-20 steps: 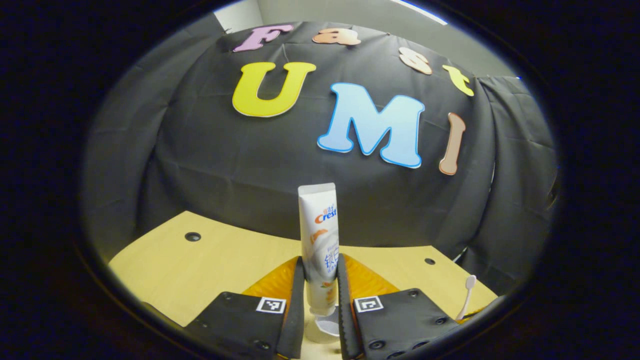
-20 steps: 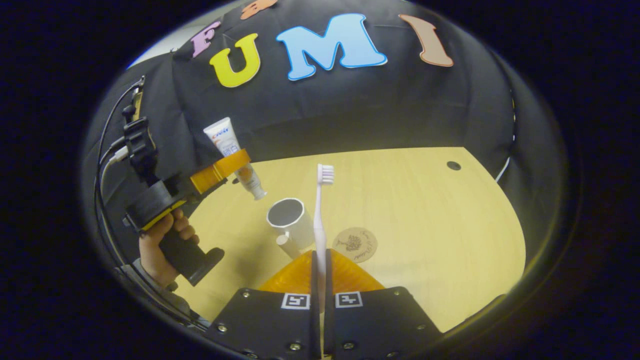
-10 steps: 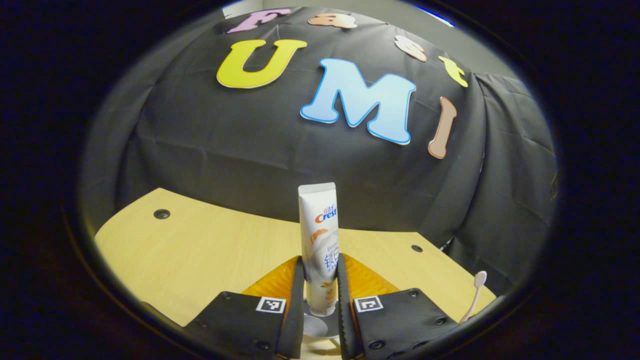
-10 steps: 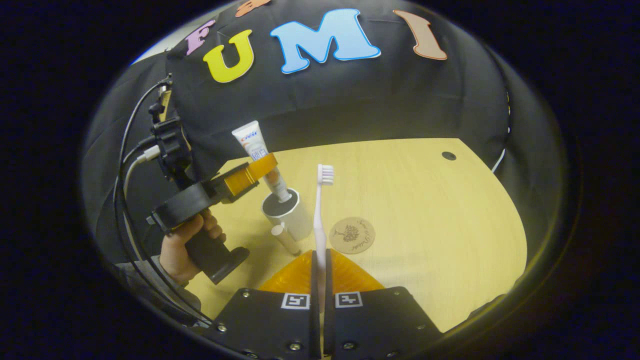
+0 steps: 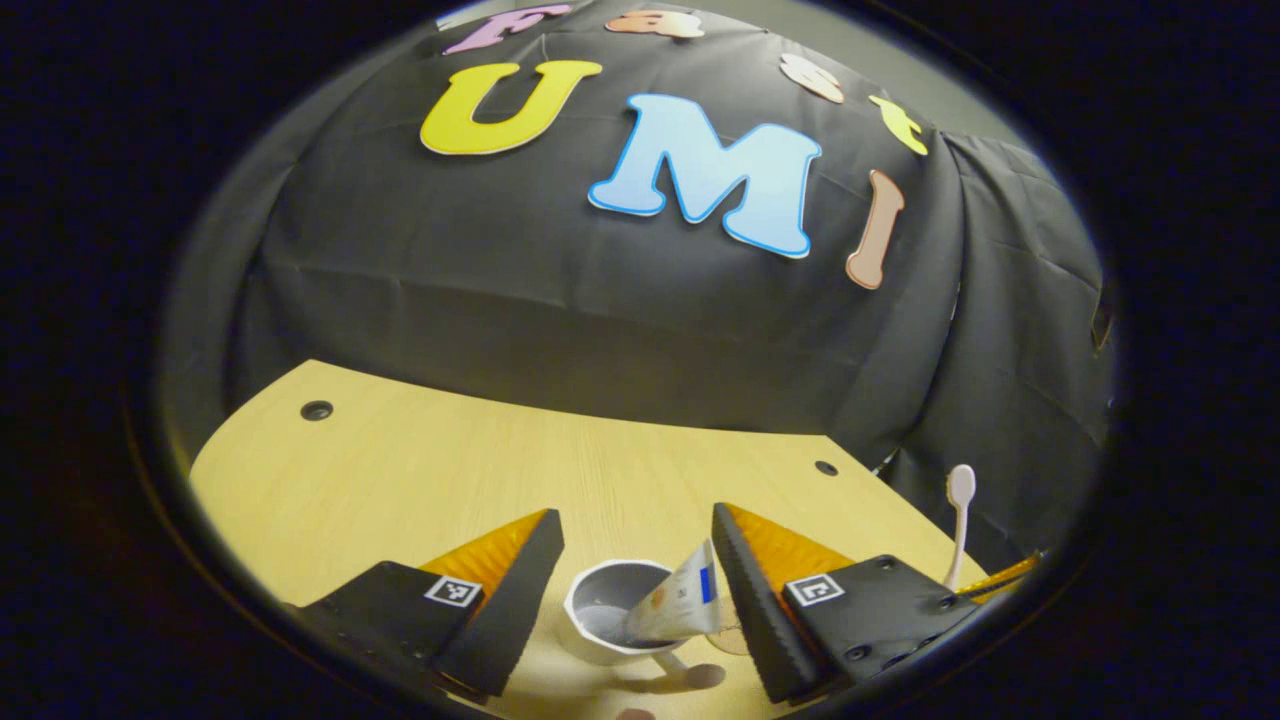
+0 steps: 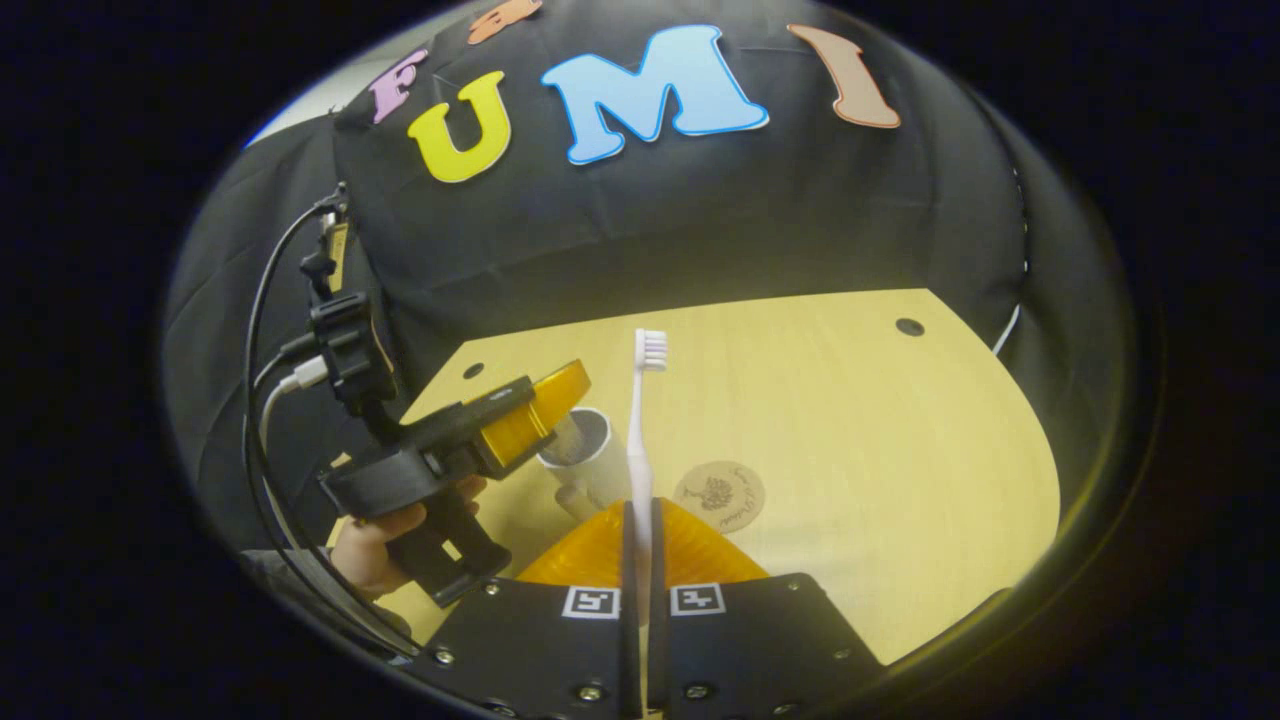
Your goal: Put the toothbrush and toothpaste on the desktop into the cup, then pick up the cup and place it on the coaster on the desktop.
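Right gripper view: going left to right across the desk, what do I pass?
Hand on the left gripper's grip → left gripper → cup → toothbrush, held upright in the right gripper's jaws → coaster → desk hole.

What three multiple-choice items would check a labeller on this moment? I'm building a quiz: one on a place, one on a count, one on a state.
1. Where is the toothpaste tube?
A. Flat on the desktop
B. Leaning inside the cup
C. On the coaster

2. How many toothbrushes show in the right gripper view?
A. One
B. Two
C. Three

3. How does the left gripper stand?
A. Shut on the tube
B. Shut on the cup
C. Open above the cup

Key: 1 B, the tube's lower end sits in the cup and it tilts against the rim. 2 A, a single toothbrush stands upright in the right gripper. 3 C, its fingers are spread wide, with the cup between and below them.
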{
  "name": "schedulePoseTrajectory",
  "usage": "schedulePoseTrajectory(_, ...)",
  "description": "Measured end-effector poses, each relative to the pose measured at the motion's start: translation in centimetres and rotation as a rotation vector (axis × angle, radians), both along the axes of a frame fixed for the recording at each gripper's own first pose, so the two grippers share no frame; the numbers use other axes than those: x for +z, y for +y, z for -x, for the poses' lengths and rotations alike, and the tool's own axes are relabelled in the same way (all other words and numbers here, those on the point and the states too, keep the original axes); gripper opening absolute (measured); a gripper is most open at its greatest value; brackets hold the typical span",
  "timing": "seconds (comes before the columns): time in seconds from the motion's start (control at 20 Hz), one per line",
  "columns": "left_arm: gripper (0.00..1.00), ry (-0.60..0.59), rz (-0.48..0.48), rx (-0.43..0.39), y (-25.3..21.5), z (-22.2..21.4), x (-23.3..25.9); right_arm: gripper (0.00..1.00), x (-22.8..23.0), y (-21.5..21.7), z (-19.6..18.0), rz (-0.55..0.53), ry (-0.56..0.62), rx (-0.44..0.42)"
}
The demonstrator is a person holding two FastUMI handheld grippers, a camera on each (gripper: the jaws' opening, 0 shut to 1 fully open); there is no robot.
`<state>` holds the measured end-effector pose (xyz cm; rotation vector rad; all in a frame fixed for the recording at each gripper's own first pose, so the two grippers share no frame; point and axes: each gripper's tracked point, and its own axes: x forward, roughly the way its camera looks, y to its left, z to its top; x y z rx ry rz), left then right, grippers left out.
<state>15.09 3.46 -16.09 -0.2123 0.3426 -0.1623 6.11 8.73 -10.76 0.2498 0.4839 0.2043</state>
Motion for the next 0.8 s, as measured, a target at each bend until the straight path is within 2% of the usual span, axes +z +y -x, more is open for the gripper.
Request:
schedulePoseTrajectory(0.1, 0.95, 0.007, 0.005, 0.006, 0.4, 1.0, 0.3, 0.04, 0.7, 0.6, -0.8, -0.007, -0.024, 0.011)
schedulePoseTrajectory(0.15, 0.92, 0.009, 0.010, 0.006, 0.6, 1.5, 0.6, 0.04, 1.1, 0.8, -1.2, -0.007, -0.037, 0.014)
schedulePoseTrajectory(0.2, 0.95, 0.011, 0.010, 0.010, 0.9, 2.1, 0.8, 0.04, 1.6, 1.0, -1.9, -0.006, -0.050, 0.020)
schedulePoseTrajectory(0.3, 0.92, 0.008, 0.003, 0.010, 1.4, 3.4, 1.4, 0.04, 2.3, 1.3, -3.2, -0.004, -0.081, 0.026)
schedulePoseTrajectory(0.4, 0.92, -0.003, -0.012, 0.011, 1.9, 4.6, 1.9, 0.04, 3.3, 1.7, -4.6, -0.006, -0.112, 0.033)
schedulePoseTrajectory(0.45, 0.95, -0.005, -0.014, 0.007, 2.1, 5.2, 2.1, 0.04, 3.8, 1.9, -5.4, -0.008, -0.128, 0.035)
schedulePoseTrajectory(0.5, 0.92, -0.006, -0.016, 0.006, 2.2, 5.8, 2.1, 0.04, 4.3, 2.0, -6.1, -0.009, -0.148, 0.034)
schedulePoseTrajectory(0.75, 0.92, 0.016, -0.015, 0.019, 3.0, 8.5, 1.7, 0.04, 7.7, 3.2, -9.8, -0.008, -0.268, 0.036)
schedulePoseTrajectory(0.8, 0.95, 0.023, -0.016, 0.024, 3.3, 8.7, 1.5, 0.04, 8.6, 3.3, -10.5, 0.010, -0.308, 0.036)
